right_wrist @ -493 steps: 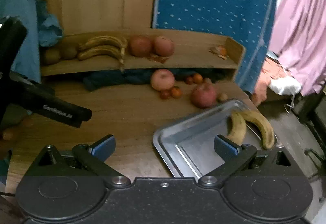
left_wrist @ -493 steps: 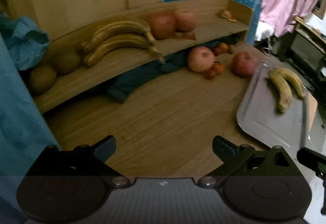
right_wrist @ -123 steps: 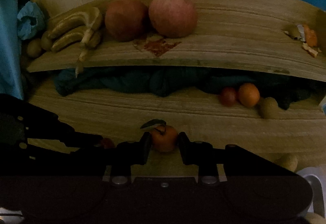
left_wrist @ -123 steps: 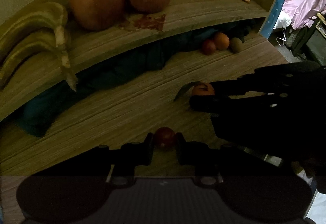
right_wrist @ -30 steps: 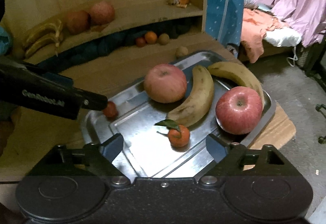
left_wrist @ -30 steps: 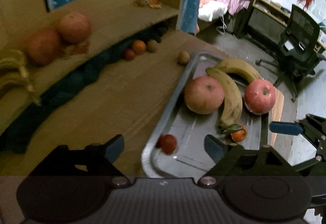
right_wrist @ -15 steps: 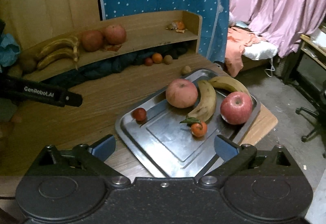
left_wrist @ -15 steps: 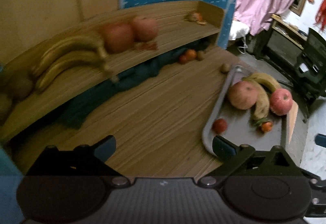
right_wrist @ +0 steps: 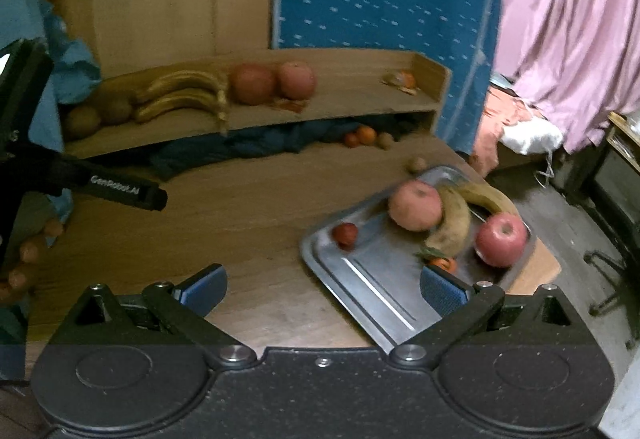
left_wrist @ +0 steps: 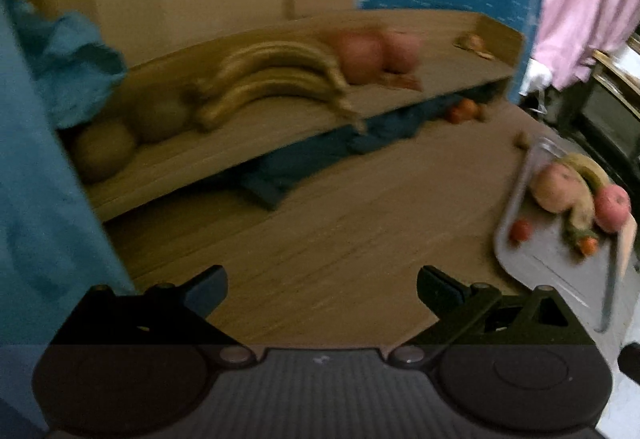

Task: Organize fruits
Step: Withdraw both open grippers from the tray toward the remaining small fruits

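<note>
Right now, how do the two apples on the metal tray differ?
The pale pinkish apple lies nearer the shelf, left of the brown-spotted banana; the deep red apple lies right of it, by the tray's outer edge. The pale one looks slightly larger. Both rest on the tray, stem dimples showing.

Right gripper (right_wrist: pixel 322 287): black linkage arms, silver pivot screws, blue ribbed finger pads (right_wrist: pixel 442 286). Left gripper (left_wrist: pixel 322 285): same black build; at nine o'clock in the right view, its side reads "GenRobot.AI" in white.
</note>
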Demonstrator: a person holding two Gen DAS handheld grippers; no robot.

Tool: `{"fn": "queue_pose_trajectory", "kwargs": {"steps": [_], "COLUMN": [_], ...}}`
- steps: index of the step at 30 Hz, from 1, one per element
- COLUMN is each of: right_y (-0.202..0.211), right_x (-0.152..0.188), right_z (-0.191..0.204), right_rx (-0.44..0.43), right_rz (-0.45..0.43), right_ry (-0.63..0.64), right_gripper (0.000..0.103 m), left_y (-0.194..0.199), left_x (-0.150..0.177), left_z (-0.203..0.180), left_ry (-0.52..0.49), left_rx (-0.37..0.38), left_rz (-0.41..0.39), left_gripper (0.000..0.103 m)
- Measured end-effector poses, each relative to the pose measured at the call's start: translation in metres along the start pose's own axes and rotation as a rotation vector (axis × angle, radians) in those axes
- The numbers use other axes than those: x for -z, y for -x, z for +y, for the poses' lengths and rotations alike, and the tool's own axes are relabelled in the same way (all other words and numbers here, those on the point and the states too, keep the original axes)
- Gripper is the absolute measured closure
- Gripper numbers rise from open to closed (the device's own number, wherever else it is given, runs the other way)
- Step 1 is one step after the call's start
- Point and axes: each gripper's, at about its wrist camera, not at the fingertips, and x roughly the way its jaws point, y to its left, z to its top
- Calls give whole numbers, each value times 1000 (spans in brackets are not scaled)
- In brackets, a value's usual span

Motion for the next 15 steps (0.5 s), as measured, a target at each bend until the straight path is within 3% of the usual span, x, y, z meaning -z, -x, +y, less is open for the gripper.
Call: {"fn": "queue_pose_trajectory", "kwargs": {"steps": [9, 15], "right_y": [-4, -10], "right_x": [-30, -45], "right_z": [16, 10], "right_rx": [-40, -65], "right_rz": [-51, -82], "right_ry": [56, 72], "right_gripper": [1, 1], "left_y": [13, 7], "left_x": [-5, -11], "left_z": [20, 12], "left_ry": [39, 47], "left_rx": [-66, -76], "left_rz": [-35, -18], "left_gripper": [0, 0]}}
